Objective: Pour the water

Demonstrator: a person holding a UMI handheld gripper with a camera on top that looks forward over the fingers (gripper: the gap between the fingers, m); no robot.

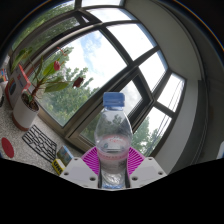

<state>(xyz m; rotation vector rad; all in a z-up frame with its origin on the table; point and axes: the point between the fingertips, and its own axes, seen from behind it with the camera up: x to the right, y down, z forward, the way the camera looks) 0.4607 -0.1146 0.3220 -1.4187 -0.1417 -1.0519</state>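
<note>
Gripper (113,163) clamps bottle (113,135) — upright between pads.

Big bay of windows (120,60) wrapping around ahead, dark frames splitting the glass into tall panes. Bright daylight pouring in, pale sky and white cloud overhead. Green treetops (75,95) showing through the lower panes. Off to the left, on a light speckled ledge (25,140) under the glass, a potted plant (30,95) in a white pot, long leaves and reddish blooms reaching up against the window. Just beside the pot, nearer in, a flat dark rectangular thing with a grid pattern (40,142), too small to make out. A small round red object (8,147) further left on the same ledge. Plain pale wall (195,60) closing in on the right.
</note>
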